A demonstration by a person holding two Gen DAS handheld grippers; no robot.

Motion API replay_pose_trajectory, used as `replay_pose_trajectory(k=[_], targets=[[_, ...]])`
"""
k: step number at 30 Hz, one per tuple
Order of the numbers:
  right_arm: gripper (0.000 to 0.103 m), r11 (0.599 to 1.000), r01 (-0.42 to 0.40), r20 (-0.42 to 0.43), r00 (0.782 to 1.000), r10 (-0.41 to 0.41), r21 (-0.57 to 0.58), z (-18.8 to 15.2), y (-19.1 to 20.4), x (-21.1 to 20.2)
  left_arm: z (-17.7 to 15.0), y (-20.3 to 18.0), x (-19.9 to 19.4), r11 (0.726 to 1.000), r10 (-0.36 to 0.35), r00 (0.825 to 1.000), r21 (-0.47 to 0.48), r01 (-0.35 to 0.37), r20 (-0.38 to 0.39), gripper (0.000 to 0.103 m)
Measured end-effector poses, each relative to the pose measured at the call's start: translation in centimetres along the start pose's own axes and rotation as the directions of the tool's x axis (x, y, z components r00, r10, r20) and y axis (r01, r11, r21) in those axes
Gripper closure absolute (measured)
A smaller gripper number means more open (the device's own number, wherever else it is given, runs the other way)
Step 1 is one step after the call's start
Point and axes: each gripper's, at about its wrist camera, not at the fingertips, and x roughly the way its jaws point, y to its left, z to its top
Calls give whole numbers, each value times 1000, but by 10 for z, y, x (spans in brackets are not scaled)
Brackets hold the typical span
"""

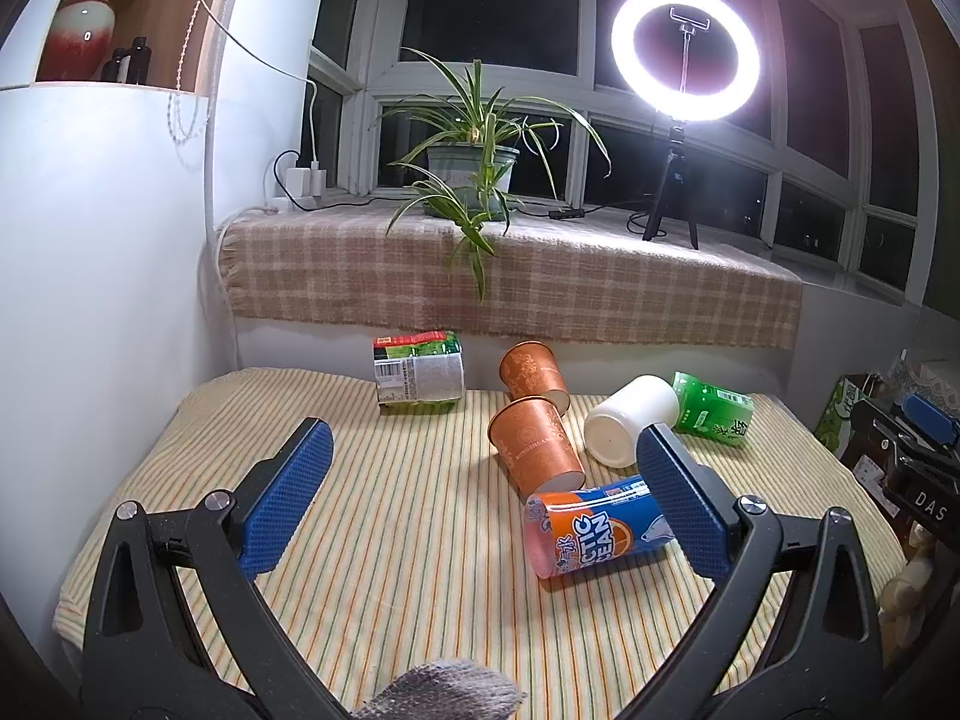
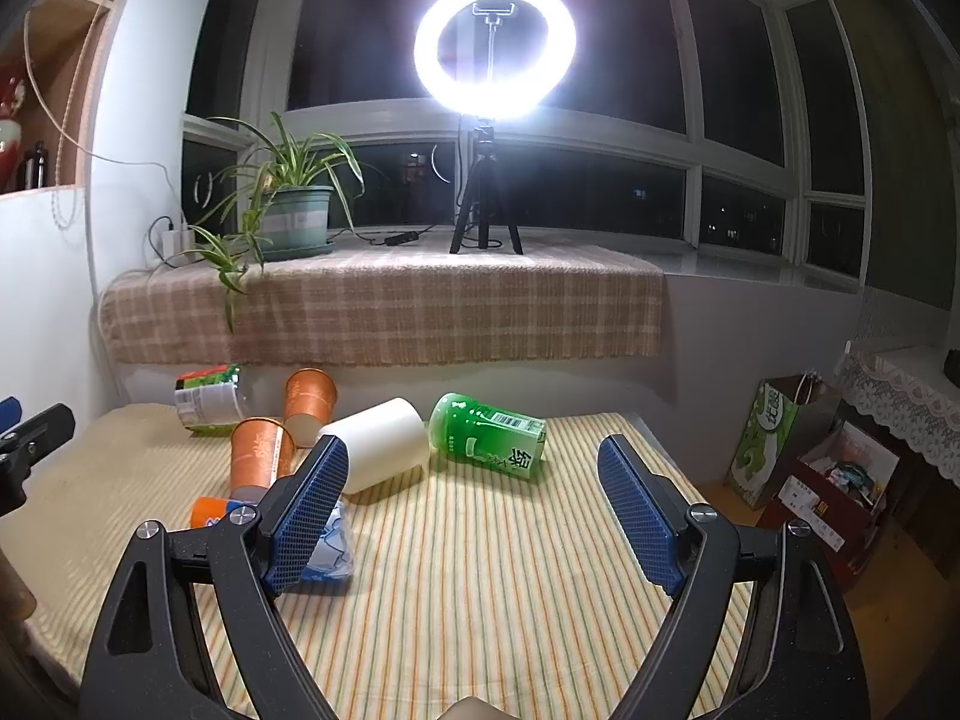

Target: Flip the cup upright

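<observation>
From the left wrist camera, the left gripper (image 1: 483, 489) hangs over the striped cloth (image 1: 390, 516) with its blue pads spread wide and nothing between them. Six cups lie tipped on that cloth. Nearest is the blue and orange cup (image 1: 591, 531), on its side just beside the right-hand pad. Behind it lies a copper paper cup (image 1: 536, 447), and a second copper cup (image 1: 534, 373) lies farther back, apparently touching the first. The white cup (image 1: 630, 420) lies on its side with its base toward the camera, the light green cup (image 1: 714, 408) just behind it. A red and green cup (image 1: 419, 375) lies apart near the back edge.

From the right wrist camera, the right gripper (image 2: 474, 507) is likewise spread wide and empty above the cloth. The white cup (image 2: 384, 444) lies just past its left pad, the light green cup (image 2: 489, 435) beside it, touching or nearly so. A ring light (image 2: 495, 39) glares from the sill, beside a potted plant (image 2: 288, 204).
</observation>
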Motion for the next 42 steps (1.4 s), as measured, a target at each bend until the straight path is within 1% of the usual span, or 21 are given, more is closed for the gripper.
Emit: replay_pose_trajectory(k=[42], targets=[[17,1000,-4,-6,1000,4,2,-2,2,1,1,2,0,1000,-2,1000,-3,2,-9,0]])
